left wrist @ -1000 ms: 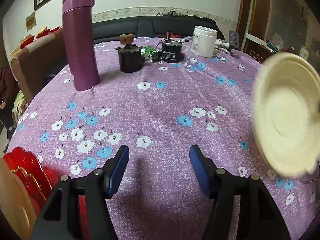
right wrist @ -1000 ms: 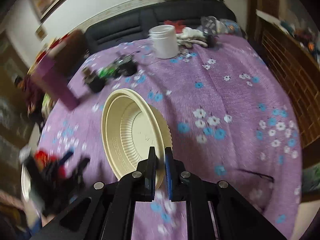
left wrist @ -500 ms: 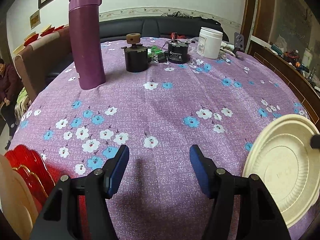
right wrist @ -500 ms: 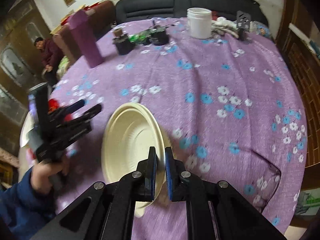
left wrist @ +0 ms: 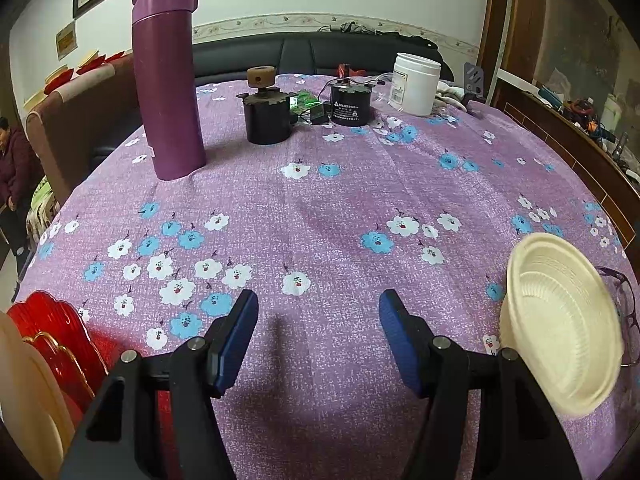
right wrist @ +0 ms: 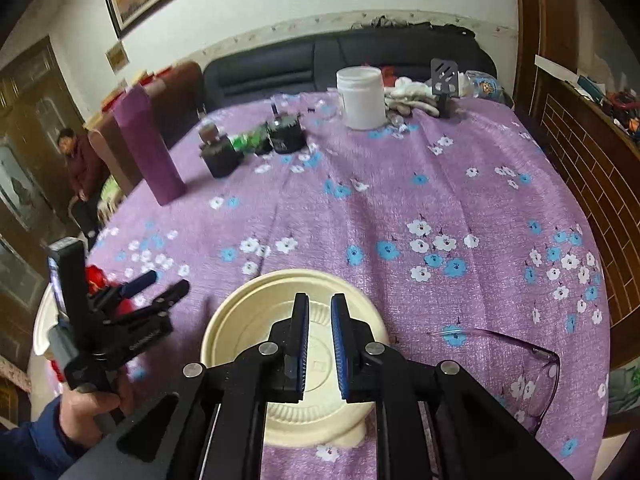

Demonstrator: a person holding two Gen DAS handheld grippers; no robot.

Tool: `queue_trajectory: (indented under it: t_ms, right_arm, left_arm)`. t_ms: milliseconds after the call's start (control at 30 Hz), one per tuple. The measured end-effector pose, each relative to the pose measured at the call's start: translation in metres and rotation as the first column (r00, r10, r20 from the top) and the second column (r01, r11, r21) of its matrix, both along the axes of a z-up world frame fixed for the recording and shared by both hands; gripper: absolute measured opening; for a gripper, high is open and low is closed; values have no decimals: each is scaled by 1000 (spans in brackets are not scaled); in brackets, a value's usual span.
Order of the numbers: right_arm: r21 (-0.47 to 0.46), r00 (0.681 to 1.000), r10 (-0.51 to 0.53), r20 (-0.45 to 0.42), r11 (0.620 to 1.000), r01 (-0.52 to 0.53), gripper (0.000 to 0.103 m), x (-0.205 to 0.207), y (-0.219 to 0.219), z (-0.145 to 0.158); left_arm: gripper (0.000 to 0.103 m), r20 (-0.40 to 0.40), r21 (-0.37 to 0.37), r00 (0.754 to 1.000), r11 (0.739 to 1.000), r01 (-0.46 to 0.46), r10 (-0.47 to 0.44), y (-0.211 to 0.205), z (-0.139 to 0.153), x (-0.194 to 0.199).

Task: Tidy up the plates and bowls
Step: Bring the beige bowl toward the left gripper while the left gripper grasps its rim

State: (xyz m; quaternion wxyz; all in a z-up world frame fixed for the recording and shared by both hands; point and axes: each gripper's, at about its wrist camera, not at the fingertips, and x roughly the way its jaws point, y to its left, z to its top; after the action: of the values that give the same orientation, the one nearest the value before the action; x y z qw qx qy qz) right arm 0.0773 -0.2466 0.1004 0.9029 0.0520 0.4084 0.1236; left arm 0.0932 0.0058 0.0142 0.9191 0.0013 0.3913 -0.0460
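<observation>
A cream ribbed bowl (right wrist: 248, 320) lies on the purple flowered tablecloth (right wrist: 400, 208), right under my right gripper (right wrist: 319, 298). The jaws are opening: a narrow gap shows between the blue pads, and no rim is pinched in it. In the left wrist view the bowl (left wrist: 560, 320) looks tilted and blurred at the right, with more cream under its left edge. My left gripper (left wrist: 318, 298) hovers open over bare cloth, holding nothing; it also appears as the left gripper (right wrist: 167, 281) in a hand. Red scalloped plates (left wrist: 52, 332) and a cream plate (left wrist: 24, 400) stand at the near left.
A tall purple flask (left wrist: 168, 80), two black motors (left wrist: 268, 120) and a white jar (left wrist: 416, 84) stand at the far side. Purple-framed glasses (right wrist: 520, 360) lie just right of the bowl. A person (left wrist: 12, 160) sits beyond the table's left edge.
The right gripper carried the bowl from tilted in the air down to the near right of the table, and its jaws have parted a little. The left gripper stayed put.
</observation>
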Motion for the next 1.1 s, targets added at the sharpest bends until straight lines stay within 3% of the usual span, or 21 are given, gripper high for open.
queue_trajectory:
  t_ms: [200, 367, 500, 633, 833, 1100]
  right_arm:
    - [126, 998, -66, 14, 990, 64, 14, -30, -22, 0]
    - [169, 985, -172, -23, 970, 173, 35, -53, -37, -16]
    - [234, 977, -208, -56, 948, 215, 35, -67, -44, -29]
    - [246, 972, -221, -75, 941, 232, 35, -74, -47, -37]
    - [295, 968, -229, -106, 922, 251, 35, -83, -54, -42]
    - [379, 968, -178, -174, 896, 233, 35, -91, -43, -64]
  left_arm:
    - [62, 0, -5, 1000, 1000, 3, -3, 0, 1, -1]
    - [62, -6, -13, 1000, 1000, 13, -13, -1, 2, -2]
    - [62, -7, -36, 1000, 999, 17, -17, 1, 4, -3]
    - [62, -35, -152, 998, 987, 47, -53, 6, 11, -7]
    - [62, -43, -198, 987, 969, 147, -158, -16, 32, -13]
    - [62, -114, -224, 956, 944, 241, -271, -60, 39, 25]
